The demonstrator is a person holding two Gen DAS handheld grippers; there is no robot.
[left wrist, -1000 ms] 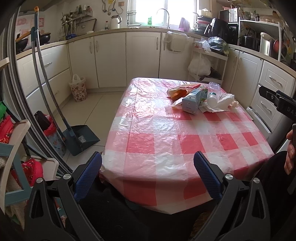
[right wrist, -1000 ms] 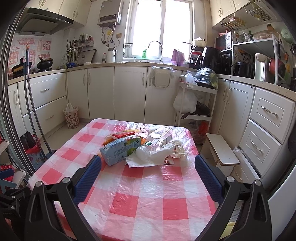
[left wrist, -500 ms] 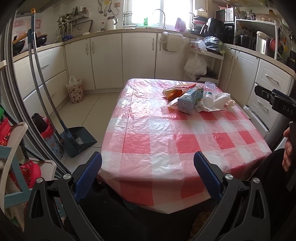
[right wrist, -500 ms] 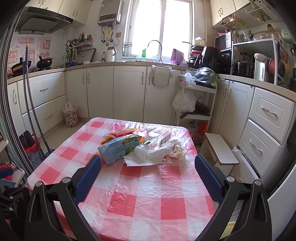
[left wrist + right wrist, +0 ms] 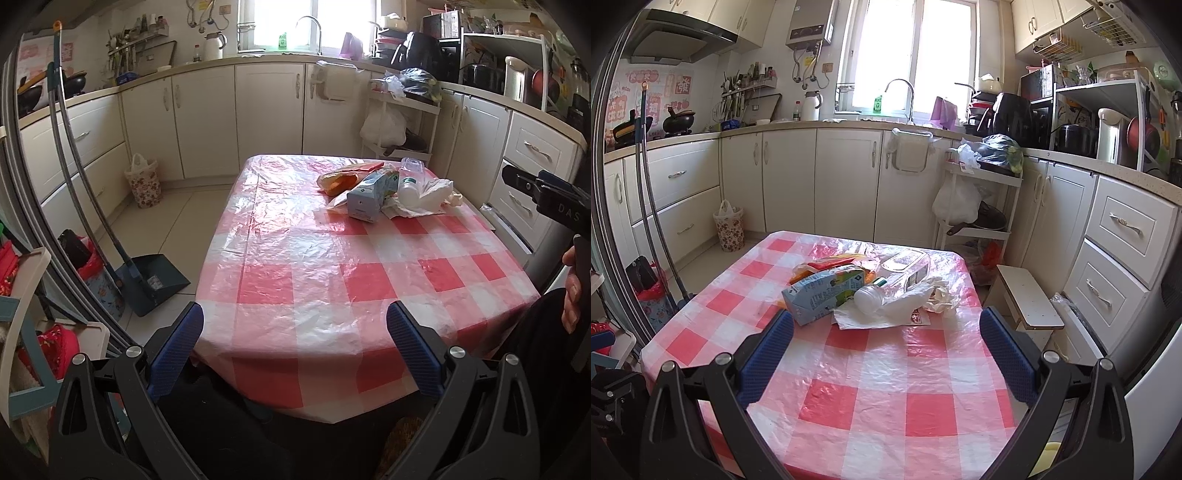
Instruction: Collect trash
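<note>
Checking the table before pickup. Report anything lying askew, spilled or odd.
A light-blue drink carton lies tipped on its side among orange wrappers, a toppled white plastic bottle, a clear plastic container and crumpled white paper, heaped at the far end of the red-checked tablecloth. No liquid spill shows. Both grippers open, empty.

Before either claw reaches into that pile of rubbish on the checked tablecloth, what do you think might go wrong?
1. The pile is tangled: the carton leans on the orange wrapper, and the small white bottle lies on crumpled tissue. Pulling one piece may drag or roll others off the table.
2. The plastic tablecloth looks loose and wrinkled; an open right claw closing low could pinch it and tug everything.
3. The clear bottle lies on its side and may slip from a grip.
</note>
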